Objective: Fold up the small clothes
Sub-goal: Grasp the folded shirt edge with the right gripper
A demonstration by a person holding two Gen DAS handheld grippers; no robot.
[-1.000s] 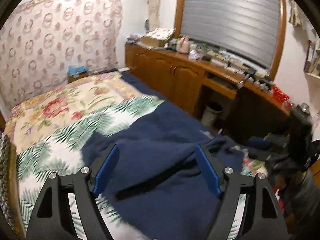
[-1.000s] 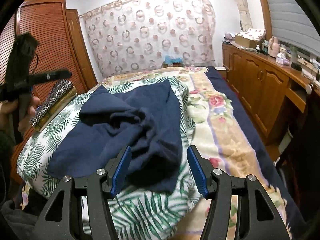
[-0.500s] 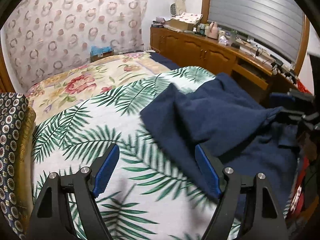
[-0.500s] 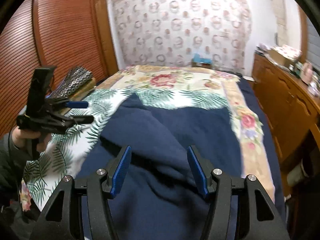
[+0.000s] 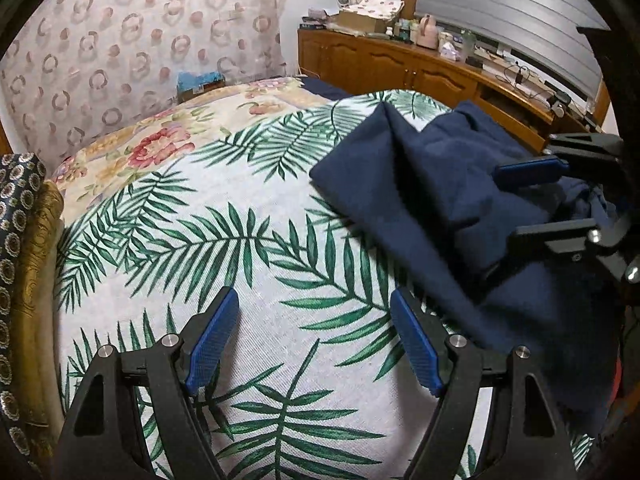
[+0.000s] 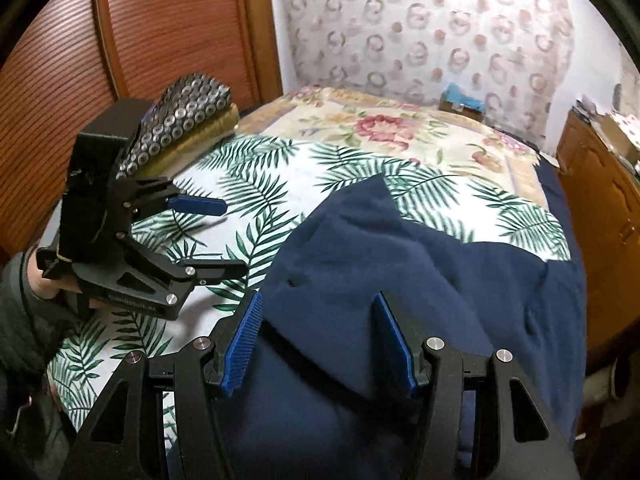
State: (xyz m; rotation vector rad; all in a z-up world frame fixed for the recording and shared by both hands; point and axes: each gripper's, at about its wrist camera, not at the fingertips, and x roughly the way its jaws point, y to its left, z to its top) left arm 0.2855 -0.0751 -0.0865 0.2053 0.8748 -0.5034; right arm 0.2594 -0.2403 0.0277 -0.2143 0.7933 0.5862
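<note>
A crumpled navy blue garment (image 5: 432, 184) lies on the palm-leaf bedspread (image 5: 224, 248); it also fills the middle of the right wrist view (image 6: 400, 264). My left gripper (image 5: 314, 340) is open and empty, above bare bedspread to the left of the garment. It also shows in the right wrist view (image 6: 212, 236), held at the left. My right gripper (image 6: 318, 344) is open, low over the garment's near folds, with cloth between its jaws but not clamped. It also shows in the left wrist view (image 5: 548, 200) at the right, over the garment.
A floral quilt (image 5: 168, 136) covers the far half of the bed. Folded patterned fabrics (image 5: 20, 264) are stacked at the bed's left edge. A wooden cabinet (image 5: 400, 64) with clutter runs along the right wall. Wooden louvred doors (image 6: 120, 40) stand on the left.
My left gripper has swung left off the garment to over bare bedspread. My right gripper has moved in closer and lower over the garment. Both stayed open.
</note>
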